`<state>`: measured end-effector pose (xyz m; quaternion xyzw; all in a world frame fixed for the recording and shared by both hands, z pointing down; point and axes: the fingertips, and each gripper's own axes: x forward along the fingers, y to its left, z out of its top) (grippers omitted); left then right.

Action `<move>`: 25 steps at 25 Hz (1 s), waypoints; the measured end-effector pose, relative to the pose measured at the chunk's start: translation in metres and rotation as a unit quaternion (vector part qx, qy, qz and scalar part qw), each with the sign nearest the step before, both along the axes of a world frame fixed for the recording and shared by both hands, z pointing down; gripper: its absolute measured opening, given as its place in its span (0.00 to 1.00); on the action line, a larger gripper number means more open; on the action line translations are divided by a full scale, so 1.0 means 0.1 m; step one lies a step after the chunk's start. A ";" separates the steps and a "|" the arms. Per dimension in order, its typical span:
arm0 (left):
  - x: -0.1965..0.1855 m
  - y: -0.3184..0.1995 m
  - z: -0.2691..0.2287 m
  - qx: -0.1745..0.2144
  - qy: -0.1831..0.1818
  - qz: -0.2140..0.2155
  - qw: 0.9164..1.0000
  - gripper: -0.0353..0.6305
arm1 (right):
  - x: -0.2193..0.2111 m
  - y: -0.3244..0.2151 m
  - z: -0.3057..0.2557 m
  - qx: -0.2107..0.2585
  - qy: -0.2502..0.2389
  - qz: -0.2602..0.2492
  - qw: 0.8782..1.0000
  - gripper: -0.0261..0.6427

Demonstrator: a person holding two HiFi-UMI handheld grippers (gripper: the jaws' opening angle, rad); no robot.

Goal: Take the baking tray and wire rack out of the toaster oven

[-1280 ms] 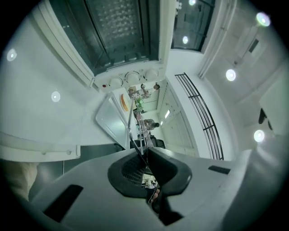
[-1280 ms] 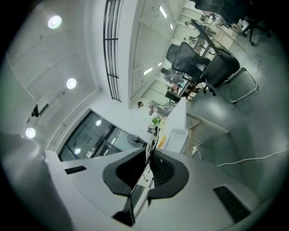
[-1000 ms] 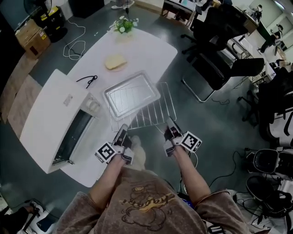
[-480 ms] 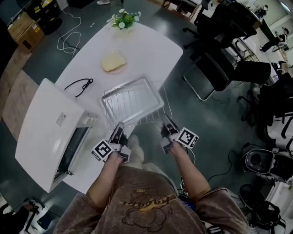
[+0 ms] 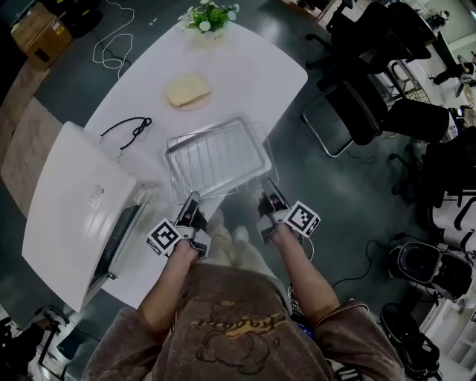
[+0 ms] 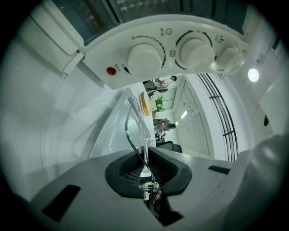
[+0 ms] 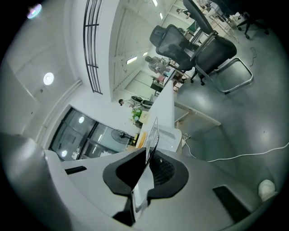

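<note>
Lowered since earlier: shiny rectangular metal baking tray (image 5: pixel 216 156) atop silver wire rack (image 5: pixel 270 165). Left gripper (image 5: pixel 192 204) clamps rack wire; right gripper (image 5: pixel 262 200), just tightened, pinches tray rim. Risk: uneven tilt slides tray off.

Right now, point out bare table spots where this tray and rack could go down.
Widest bare table: between the bread slice and the right edge. A smaller strip separates bread slice and potted plant. The left is crowded by toaster oven and black cable.

One oven (image 5: pixel 82 201), one tray (image 5: pixel 219 156), one rack (image 6: pixel 128 131) — one plant (image 5: pixel 210 15).
</note>
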<state>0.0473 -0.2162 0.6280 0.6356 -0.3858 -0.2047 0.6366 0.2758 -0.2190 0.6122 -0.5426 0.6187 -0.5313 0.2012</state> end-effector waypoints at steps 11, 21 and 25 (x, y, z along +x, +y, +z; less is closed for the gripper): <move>0.18 0.16 0.04 -0.030 0.007 0.017 0.999 0.15 | 0.16 -0.07 0.10 -0.010 -0.021 0.042 0.999 0.05; 0.38 0.32 0.01 -0.046 0.023 0.040 0.998 0.19 | 0.09 -0.18 0.14 -0.003 -0.036 0.035 0.999 0.04; 0.37 0.34 0.00 -0.039 0.013 0.037 0.998 0.19 | 0.05 -0.20 0.21 -0.014 -0.009 -0.004 1.000 0.06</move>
